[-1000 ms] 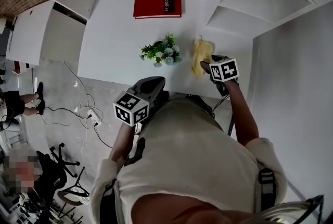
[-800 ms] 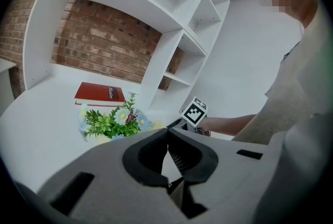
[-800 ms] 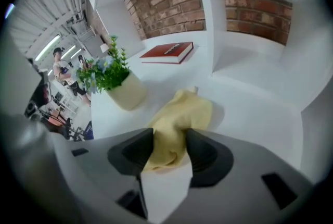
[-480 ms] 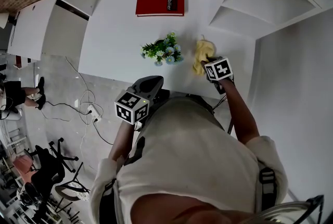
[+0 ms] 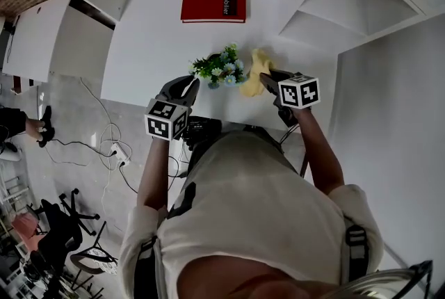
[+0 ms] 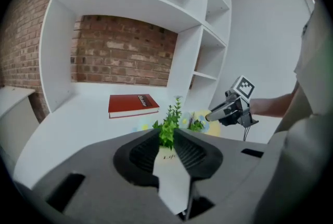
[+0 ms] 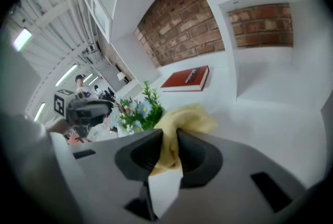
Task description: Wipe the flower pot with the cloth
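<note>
The right gripper (image 7: 167,137) is seen with its jaws closing on the yellow cloth (image 7: 182,116), a fold of which is already pinched between the pads while the rest is bunched beyond the tips. The cloth is held just right of the plant (image 5: 221,68) and appears to be clear of the table (image 5: 160,33). The left gripper (image 6: 169,137) is pressed together with nothing in it and is aimed at the pot (image 6: 165,152), which is glimpsed past its tips at the near middle of the table, mostly hidden under the leaves. A red book (image 5: 212,3) lies at the far side, well apart. The step in hand is judged to be the carrying of the cloth to the pot; no wiping has yet been done. Next, the cloth would need to be lowered under the leaves and drawn across the pot's wall, with the pot perhaps steadied from the left.
</note>
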A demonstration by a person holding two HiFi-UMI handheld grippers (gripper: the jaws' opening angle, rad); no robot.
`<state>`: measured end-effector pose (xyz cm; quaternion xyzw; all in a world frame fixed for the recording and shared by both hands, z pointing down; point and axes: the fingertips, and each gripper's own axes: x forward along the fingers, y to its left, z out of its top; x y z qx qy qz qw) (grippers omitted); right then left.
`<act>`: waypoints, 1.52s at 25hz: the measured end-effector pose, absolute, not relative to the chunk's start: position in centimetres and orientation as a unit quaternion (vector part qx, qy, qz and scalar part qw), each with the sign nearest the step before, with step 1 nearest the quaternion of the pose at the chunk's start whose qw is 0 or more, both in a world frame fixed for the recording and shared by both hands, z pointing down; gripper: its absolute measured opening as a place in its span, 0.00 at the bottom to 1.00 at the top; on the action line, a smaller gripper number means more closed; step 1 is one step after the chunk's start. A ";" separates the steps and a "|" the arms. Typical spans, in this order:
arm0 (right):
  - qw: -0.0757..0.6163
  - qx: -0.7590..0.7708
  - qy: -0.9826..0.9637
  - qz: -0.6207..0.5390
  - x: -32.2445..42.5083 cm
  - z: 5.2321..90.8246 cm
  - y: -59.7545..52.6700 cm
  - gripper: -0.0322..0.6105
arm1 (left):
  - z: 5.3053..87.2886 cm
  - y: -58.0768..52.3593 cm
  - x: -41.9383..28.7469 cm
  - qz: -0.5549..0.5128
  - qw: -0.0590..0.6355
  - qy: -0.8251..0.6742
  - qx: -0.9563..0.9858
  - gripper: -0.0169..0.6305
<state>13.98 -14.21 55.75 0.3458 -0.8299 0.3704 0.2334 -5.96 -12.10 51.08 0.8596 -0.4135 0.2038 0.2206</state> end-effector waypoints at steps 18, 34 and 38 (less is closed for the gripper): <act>0.192 0.315 -0.815 0.446 8.6 58.3 -13.9 0.19 | 57.3 -16.4 -1.9 0.220 0.276 -0.314 0.881 0.54; 0.229 0.313 -0.769 0.508 9.2 63.2 -11.4 0.19 | 57.7 -15.8 -2.1 0.220 0.264 -0.292 0.893 0.54; 0.157 0.307 -0.798 0.494 8.7 58.5 -13.7 0.19 | 57.8 -15.9 -1.6 0.214 0.269 -0.268 0.900 0.55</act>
